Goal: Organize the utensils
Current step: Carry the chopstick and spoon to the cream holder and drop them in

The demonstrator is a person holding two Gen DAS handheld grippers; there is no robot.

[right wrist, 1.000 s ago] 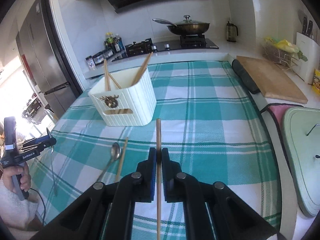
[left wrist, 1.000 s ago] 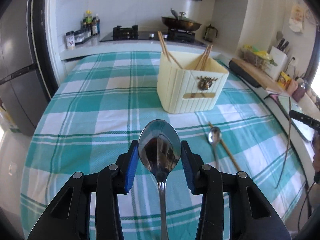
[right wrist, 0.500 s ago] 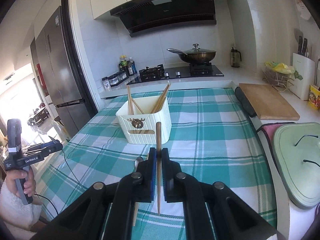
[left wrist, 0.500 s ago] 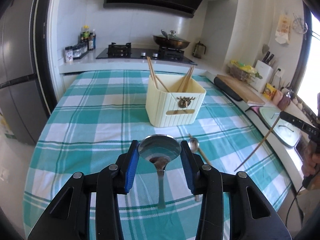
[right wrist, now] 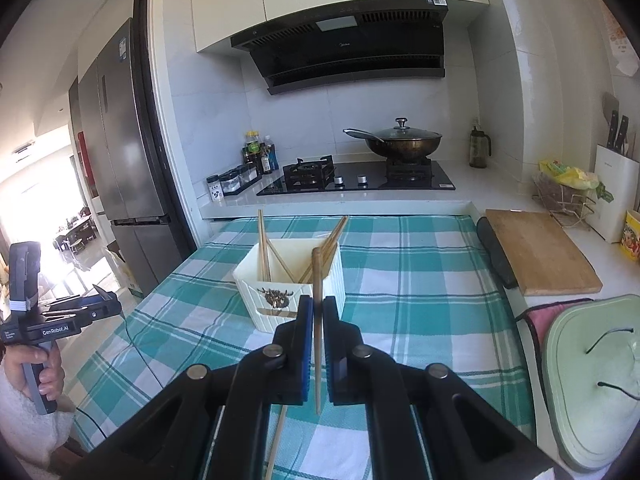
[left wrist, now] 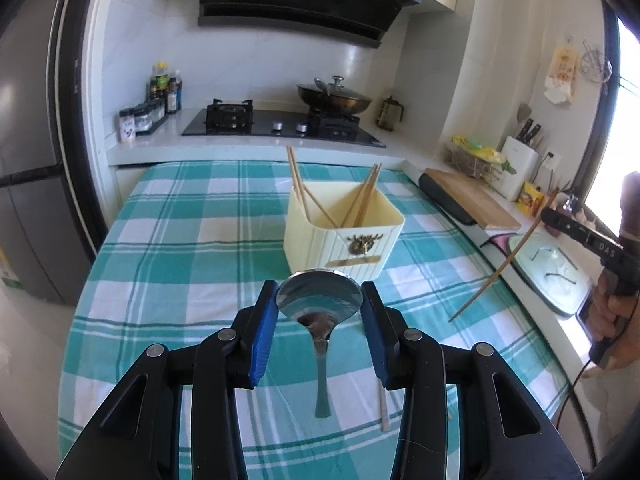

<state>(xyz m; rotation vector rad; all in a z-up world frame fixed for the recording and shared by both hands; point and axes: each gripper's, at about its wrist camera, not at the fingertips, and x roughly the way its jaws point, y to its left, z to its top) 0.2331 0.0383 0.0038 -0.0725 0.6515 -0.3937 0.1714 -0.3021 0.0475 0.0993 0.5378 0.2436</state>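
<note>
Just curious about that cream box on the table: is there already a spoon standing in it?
No. The cream box holds only wooden chopsticks; the spoon sits between the blue pads of the left hand-held gripper.

Glossy metal spoon (left wrist: 319,300), matt wooden chopstick (right wrist: 317,320), woven checked cloth (left wrist: 192,248).

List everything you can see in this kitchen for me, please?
Spoon: one, silver, held in left jaws.
Chopstick: one, wooden, held in right jaws.
Loose chopstick: one, wooden, on the cloth.
Utensil box: one, cream, on the table, chopsticks inside.
Tablecloth: one, teal-white check.
Wok: one, dark, lidded, on stove.
Cutting board: one, wooden, right counter.
Left gripper: black, blue pads.
Right gripper: black, blue pads.
</note>
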